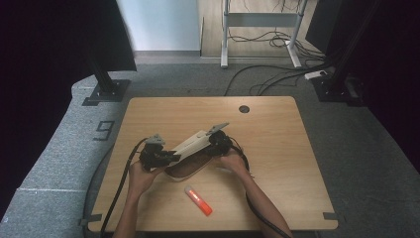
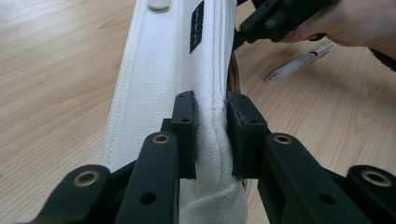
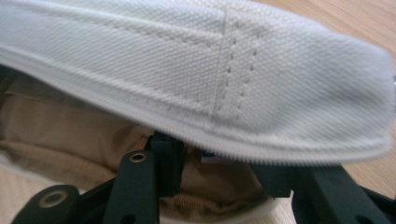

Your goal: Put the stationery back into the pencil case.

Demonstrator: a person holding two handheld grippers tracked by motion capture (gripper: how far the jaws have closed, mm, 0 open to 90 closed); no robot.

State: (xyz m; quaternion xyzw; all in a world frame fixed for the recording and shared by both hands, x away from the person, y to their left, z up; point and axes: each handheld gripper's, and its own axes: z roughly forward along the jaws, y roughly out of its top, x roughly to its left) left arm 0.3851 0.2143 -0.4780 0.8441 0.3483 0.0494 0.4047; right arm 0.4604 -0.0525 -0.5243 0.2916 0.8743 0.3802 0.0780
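Observation:
A white canvas pouch with a tan lining lies open mid-table, its flap raised between my two grippers. My left gripper holds its left end. In the left gripper view the left gripper is shut on a stitched white seam of the pouch. My right gripper is at the pouch's right end, also seen far off as the right gripper. In the right gripper view the right gripper reaches under the white flap, jaws apart, with loose tan lining between them.
An orange marker lies near the wooden table's front edge. A white pen lies beside the pouch under the right hand. A cable hole sits at the table's back. Stands and floor cables lie beyond.

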